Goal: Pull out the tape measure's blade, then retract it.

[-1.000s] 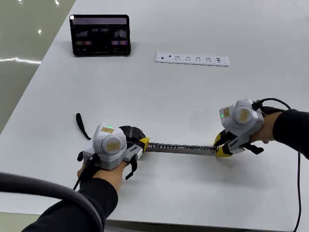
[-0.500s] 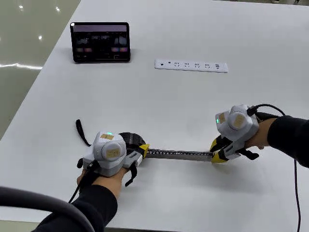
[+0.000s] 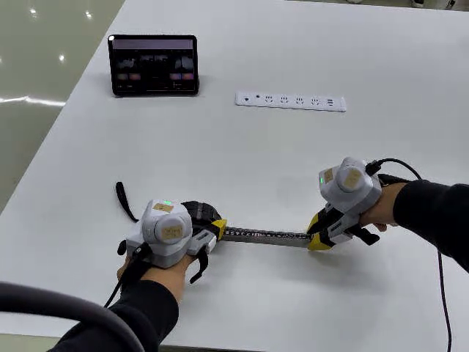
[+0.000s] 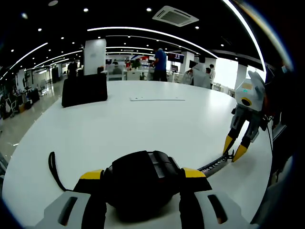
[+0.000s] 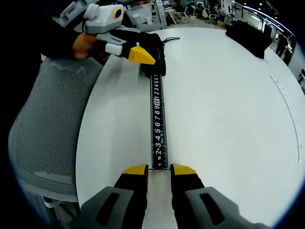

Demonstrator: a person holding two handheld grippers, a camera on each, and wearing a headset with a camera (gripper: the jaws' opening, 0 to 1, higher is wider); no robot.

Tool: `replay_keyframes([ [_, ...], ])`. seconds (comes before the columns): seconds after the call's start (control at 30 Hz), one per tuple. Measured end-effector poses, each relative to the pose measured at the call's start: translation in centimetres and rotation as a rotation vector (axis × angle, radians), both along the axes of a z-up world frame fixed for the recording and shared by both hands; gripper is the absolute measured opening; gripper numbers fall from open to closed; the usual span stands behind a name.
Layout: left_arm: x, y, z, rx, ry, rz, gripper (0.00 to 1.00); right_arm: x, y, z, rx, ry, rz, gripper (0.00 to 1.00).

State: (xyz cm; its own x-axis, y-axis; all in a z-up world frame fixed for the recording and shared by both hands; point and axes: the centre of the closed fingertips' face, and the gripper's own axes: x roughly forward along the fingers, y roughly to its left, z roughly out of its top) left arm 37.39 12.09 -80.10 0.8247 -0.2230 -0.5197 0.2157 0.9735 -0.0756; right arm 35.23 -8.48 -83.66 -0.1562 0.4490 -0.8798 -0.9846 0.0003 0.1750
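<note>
Clamping the tape measure [image 4: 143, 188], left tongs [image 4: 142, 174]; right tongs [image 5: 159, 170] pinching its blade [image 5: 159, 119] tip.

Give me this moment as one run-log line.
stage: blade extended | left gripper: shut on tape measure case, on table | right gripper: shut on blade end | blade: straight, along table between grippers
</note>
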Motion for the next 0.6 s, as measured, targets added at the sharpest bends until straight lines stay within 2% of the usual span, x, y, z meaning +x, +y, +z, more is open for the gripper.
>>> replay_keyframes([
  [0.1, 0.0, 0.0, 0.0, 0.0, 0.0, 0.001, 0.58, 0.3, 0.5, 0.2, 0.01, -0.06, 0.028, 0.14],
  [0.17, 0.0, 0.0, 0.1, -0.001, 0.001, 0.002, 0.58, 0.1, 0.9, 0.1, 0.011, -0.081, 0.047, 0.14],
  [0.37, 0.0, -0.1, 0.1, -0.001, 0.002, 0.002, 0.58, 0.3, 2.7, 0.2, 0.035, -0.106, 0.064, 0.14],
  [0.6, -0.1, -0.1, 0.1, -0.002, 0.003, 0.002, 0.58, 0.5, 2.9, 0.0, 0.037, -0.112, 0.057, 0.14],
])
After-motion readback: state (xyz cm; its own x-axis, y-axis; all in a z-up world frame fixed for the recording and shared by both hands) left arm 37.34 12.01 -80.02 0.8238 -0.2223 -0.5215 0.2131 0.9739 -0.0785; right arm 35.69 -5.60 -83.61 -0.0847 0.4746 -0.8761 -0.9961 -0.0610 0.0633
